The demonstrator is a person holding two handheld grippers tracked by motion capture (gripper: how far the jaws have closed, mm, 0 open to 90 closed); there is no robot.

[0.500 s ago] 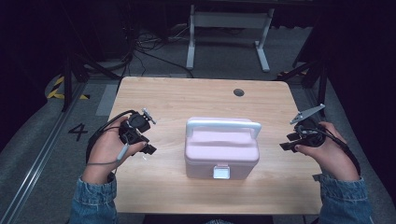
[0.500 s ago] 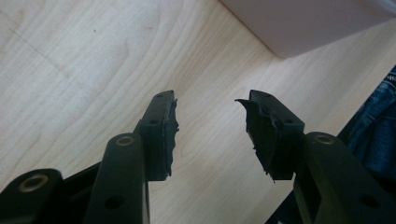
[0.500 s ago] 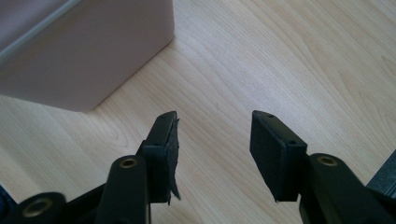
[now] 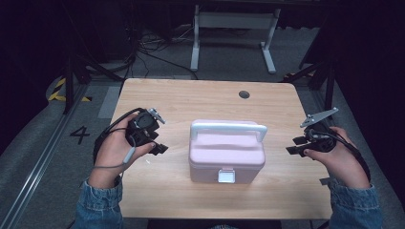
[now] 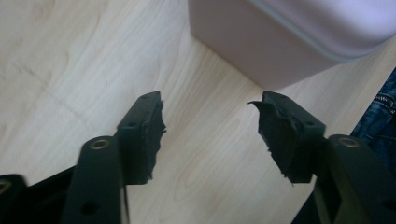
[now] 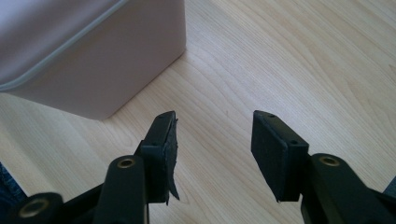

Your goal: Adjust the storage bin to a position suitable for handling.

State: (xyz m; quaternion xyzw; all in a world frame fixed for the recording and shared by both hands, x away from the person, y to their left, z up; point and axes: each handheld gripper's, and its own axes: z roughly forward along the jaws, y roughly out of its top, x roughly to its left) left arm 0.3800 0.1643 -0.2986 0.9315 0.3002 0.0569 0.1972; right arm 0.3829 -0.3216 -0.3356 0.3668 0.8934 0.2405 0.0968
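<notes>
A pale pink lidded box with a white carry handle and a white front latch stands in the middle of the wooden table. My left gripper is held in a hand to the left of the box, open, with nothing between its jaws. In the left gripper view the left gripper hovers over bare wood, and the box's corner lies ahead. To the right of the box, my right gripper is open and empty. The right gripper faces a lower corner of the box.
A round cable hole sits near the table's far edge. Beyond the table a white metal frame and cables lie on the grey floor. A painted "4" marks the floor at the left. Denim sleeves enter from below.
</notes>
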